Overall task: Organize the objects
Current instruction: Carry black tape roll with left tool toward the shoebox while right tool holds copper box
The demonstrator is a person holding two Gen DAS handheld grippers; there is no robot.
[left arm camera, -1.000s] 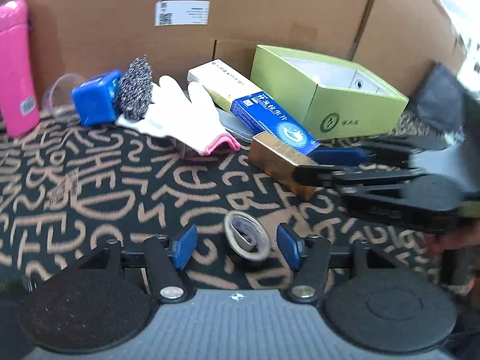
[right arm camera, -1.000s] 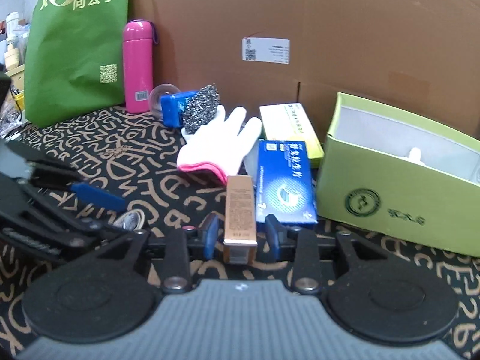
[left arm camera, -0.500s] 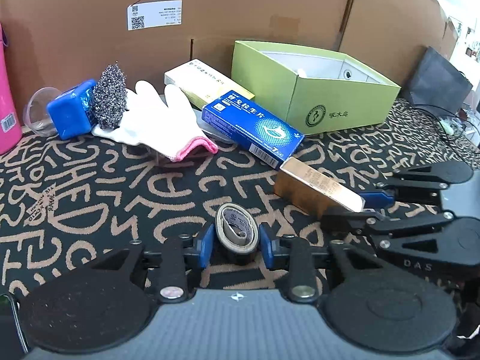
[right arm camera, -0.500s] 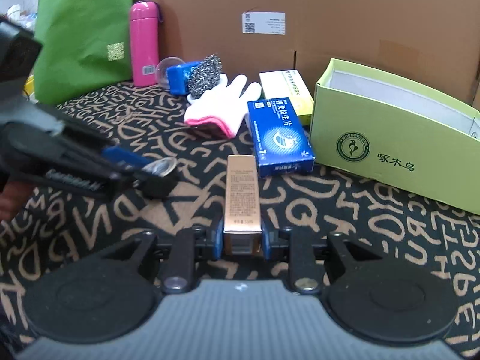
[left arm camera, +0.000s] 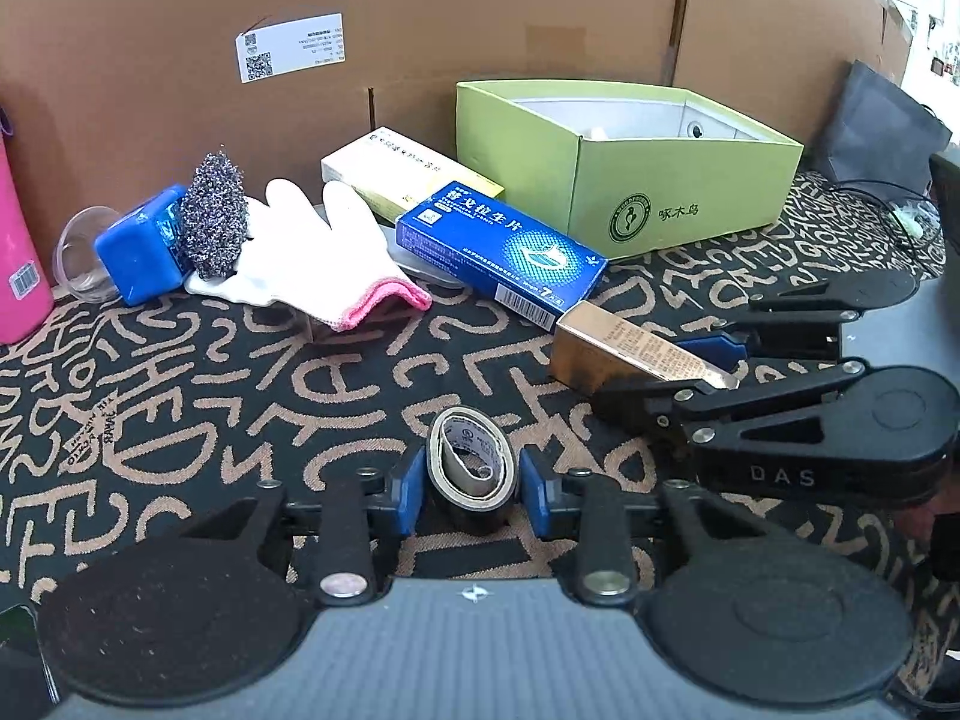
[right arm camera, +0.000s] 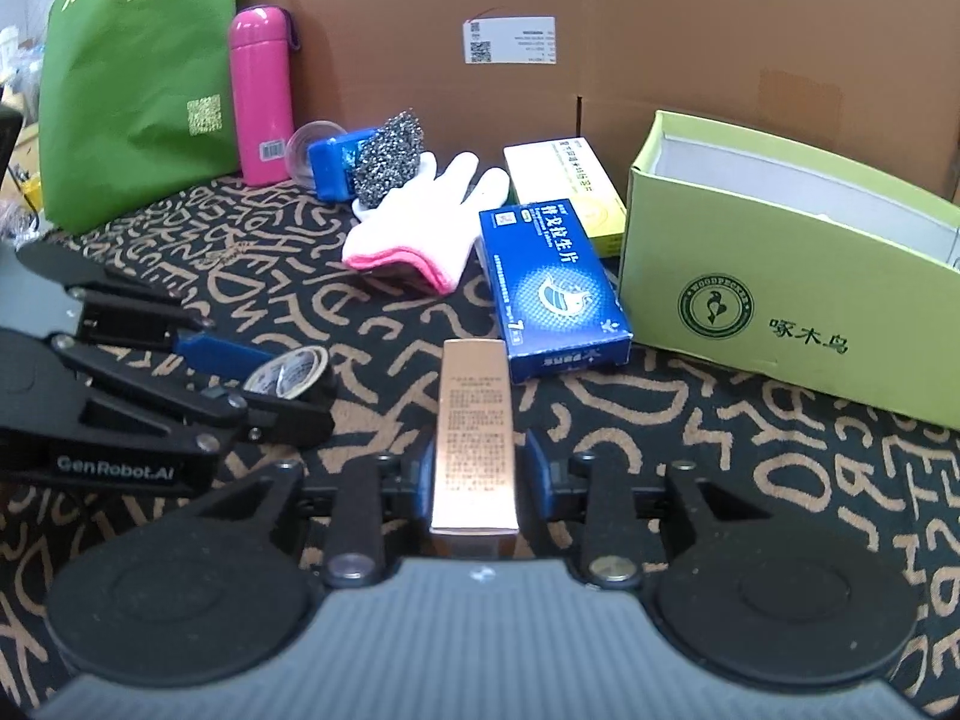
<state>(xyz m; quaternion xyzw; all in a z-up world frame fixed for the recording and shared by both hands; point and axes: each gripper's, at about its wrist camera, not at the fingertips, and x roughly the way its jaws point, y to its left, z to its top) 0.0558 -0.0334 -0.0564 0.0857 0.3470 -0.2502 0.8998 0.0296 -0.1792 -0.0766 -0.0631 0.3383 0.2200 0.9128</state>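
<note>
A black tape roll (left arm camera: 456, 456) with a tan liner stands on edge on the patterned mat (left arm camera: 180, 420). My left gripper (left arm camera: 472, 483) is shut on it, one blue pad on each side. A long gold box (right arm camera: 477, 408) sits between the blue pads of my right gripper (right arm camera: 478, 468), which presses on its near end. The jaws are easing open slightly with the box still between them. In the left wrist view, the right gripper (left arm camera: 678, 369) holds the gold box (left arm camera: 600, 342) at the right. In the right wrist view, the left gripper (right arm camera: 282, 384) holds the tape roll (right arm camera: 288, 369) at the left.
An open green box (left arm camera: 678, 204) stands at the back right. A blue medicine box (left arm camera: 498, 246), a pale yellow box (left arm camera: 402, 171), a white glove (left arm camera: 312, 252), a steel scourer (left arm camera: 213, 225), a blue block (left arm camera: 138, 252) and a clear cup (left arm camera: 75, 246) lie before the cardboard wall. A pink bottle (right arm camera: 261, 96) and green bag (right arm camera: 138, 78) stand left.
My left gripper went from open around the tape roll to shut on it. My right gripper's pads closed onto the gold box. Both grippers shifted a little over the mat.
</note>
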